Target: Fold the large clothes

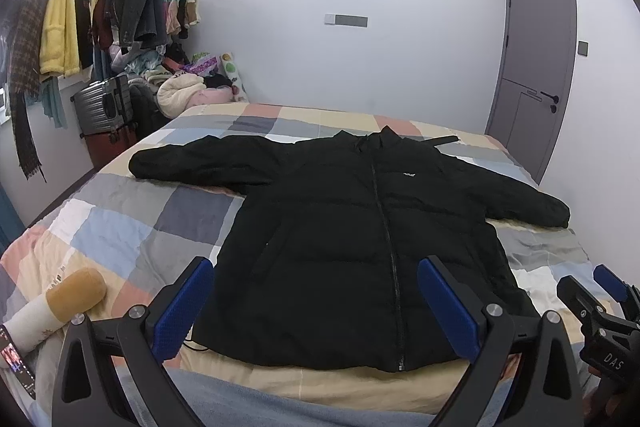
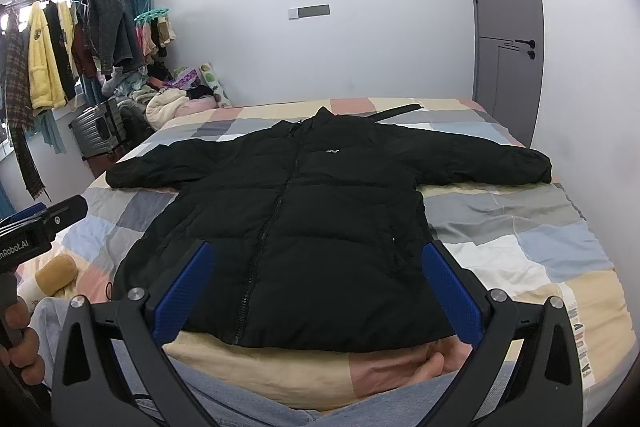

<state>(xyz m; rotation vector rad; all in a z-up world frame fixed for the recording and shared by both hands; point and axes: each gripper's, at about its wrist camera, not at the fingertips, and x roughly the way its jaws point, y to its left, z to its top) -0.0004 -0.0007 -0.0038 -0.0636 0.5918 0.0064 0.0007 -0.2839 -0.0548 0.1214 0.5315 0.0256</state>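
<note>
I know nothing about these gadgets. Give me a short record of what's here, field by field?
garment: black jacket, zipped, front up
layout: spread flat, both sleeves out to the sides
surface: bed with patchwork quilt
left tool: open, above the hem, holding nothing
right tool: open, above the hem, holding nothing
folding: not begun
background: clothes rack, grey door

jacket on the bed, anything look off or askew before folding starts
Mostly fine: the black jacket lies flat, zipped, sleeves spread on the checked quilt. One oddity: a dark strap pokes out behind the collar.
</note>
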